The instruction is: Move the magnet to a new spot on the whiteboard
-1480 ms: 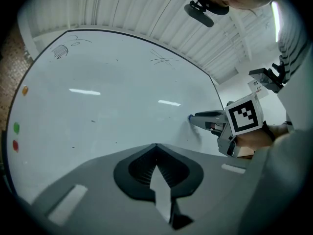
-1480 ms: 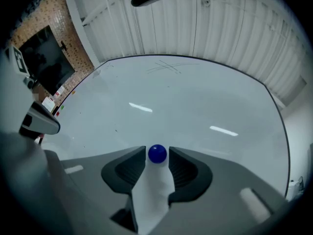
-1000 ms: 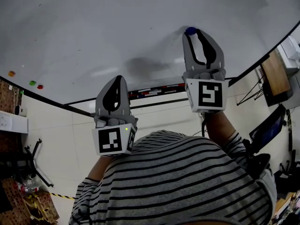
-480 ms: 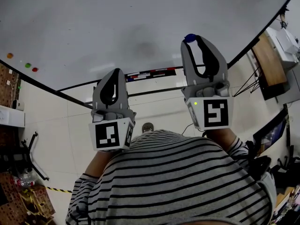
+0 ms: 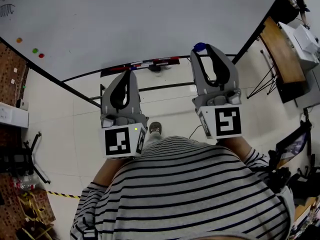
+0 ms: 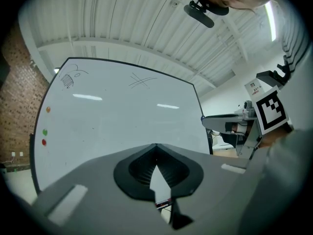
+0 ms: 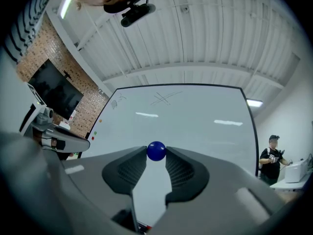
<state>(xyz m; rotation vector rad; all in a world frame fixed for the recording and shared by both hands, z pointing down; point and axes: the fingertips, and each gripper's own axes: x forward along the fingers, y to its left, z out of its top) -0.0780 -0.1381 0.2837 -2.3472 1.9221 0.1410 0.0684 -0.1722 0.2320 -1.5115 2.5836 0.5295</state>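
Observation:
A round blue magnet (image 7: pixel 156 151) sits pinched between the tips of my right gripper (image 7: pixel 156 153), held away from the whiteboard (image 7: pixel 186 121). In the head view the same blue magnet (image 5: pixel 200 47) shows at the tip of the right gripper (image 5: pixel 201 49), off the whiteboard (image 5: pixel 140 19), which fills the top. My left gripper (image 5: pixel 130 73) is shut with nothing in it; its tips meet in the left gripper view (image 6: pixel 156 146). Small orange, green and red magnets (image 5: pixel 35 50) stick near the board's left edge.
A marker tray (image 5: pixel 145 64) runs along the board's lower edge. A brick wall (image 5: pixel 12 84) stands at the left. A wooden desk (image 5: pixel 280 59) with a person (image 7: pixel 271 155) beside it is at the right. White tiled floor lies below.
The blue magnet has come off the whiteboard, pulled back in the right gripper. Both grippers have drawn away from the board, which now sits farther off and higher in view.

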